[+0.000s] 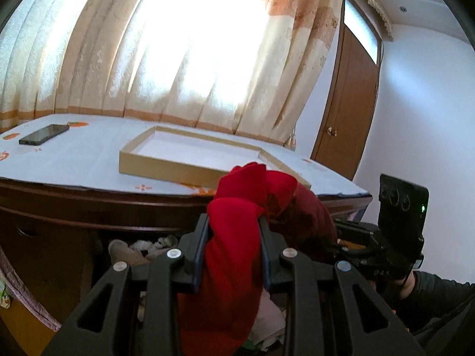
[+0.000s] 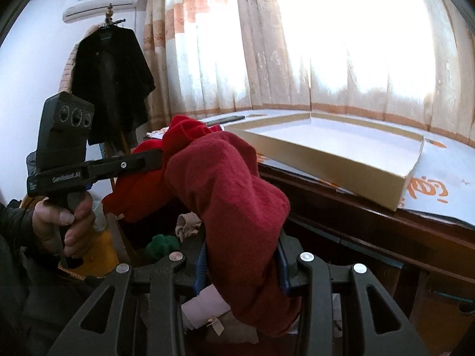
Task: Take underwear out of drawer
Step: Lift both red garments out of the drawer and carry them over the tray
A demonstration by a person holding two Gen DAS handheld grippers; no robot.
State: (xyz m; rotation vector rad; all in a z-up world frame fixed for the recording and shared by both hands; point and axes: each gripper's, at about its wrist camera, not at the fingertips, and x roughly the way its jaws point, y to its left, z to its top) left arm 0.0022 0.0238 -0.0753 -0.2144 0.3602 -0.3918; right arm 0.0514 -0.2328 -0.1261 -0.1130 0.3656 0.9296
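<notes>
Red underwear lifted clear of the drawer, held between two grippers

The left gripper [image 1: 234, 228] and right gripper [image 2: 242, 255] each pinch one end of the red underwear [image 1: 234, 255], so it hangs bunched above the open drawer [image 2: 166, 237], near the cardboard tray [image 1: 190, 160] on the desk [image 1: 89, 154], probably its destination.
</notes>
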